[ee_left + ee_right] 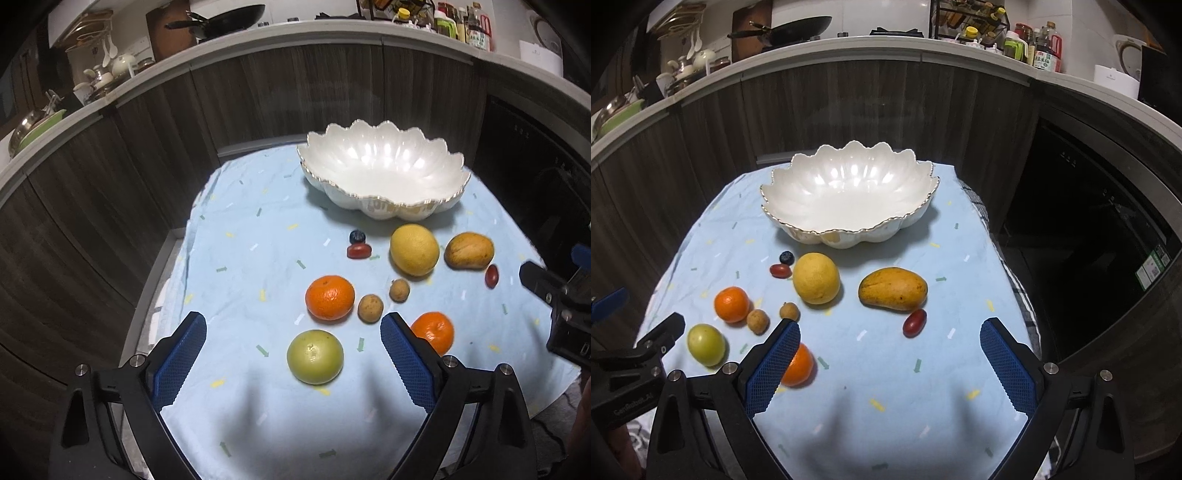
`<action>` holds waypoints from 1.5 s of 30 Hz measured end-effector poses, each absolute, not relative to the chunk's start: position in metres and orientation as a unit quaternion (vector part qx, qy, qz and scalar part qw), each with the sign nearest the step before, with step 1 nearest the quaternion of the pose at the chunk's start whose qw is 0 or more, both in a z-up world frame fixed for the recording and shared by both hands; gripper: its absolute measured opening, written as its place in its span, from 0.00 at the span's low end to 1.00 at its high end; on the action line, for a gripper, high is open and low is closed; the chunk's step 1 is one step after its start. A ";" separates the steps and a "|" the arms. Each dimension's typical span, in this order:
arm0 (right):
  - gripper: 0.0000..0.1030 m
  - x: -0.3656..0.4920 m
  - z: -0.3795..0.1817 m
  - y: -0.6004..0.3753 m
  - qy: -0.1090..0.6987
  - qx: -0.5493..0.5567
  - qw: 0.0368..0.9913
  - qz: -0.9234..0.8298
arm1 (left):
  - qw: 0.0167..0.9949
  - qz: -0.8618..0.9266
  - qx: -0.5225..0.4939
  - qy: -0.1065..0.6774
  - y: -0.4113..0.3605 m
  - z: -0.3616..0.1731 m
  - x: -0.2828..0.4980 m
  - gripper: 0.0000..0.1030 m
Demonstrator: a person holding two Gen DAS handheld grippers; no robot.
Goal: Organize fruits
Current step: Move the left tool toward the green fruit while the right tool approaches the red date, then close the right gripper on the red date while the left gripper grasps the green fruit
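A blue finger of the right gripper (888, 363) is partly hiding 1 orange (799, 365) on the pale blue cloth (886, 424). The left gripper (293, 363) is spreading wide above a green fruit (315, 356), gripping nothing; the right is gaping too. A mango (893, 288), a yellow citrus (816, 278) and what may be a blueberry (786, 257) are lying before the scalloped white bowl (846, 229).

Dark wood cabinets (849, 107), perhaps a kitchen.
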State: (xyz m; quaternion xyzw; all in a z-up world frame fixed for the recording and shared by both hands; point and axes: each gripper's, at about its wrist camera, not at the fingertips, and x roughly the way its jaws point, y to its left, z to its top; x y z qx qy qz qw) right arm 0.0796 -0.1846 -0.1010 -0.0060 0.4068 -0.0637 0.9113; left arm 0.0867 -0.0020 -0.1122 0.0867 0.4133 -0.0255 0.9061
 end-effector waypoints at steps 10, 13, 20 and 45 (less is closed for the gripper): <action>0.91 0.100 -0.132 -0.191 0.423 -0.020 0.902 -0.081 | 0.891 -0.025 0.089 0.445 -0.006 -0.153 0.105 0.85; 0.89 0.104 -0.139 -0.193 0.422 -0.025 0.902 -0.084 | 0.887 -0.026 0.091 0.453 -0.008 -0.163 0.107 0.82; 0.80 0.113 -0.160 -0.203 0.434 -0.020 0.896 -0.093 | 0.878 -0.032 0.095 0.469 -0.017 -0.181 0.113 0.72; 0.27 0.135 -0.200 -0.213 0.455 0.002 0.887 -0.082 | 0.880 -0.035 0.085 0.466 -0.016 -0.195 0.120 0.50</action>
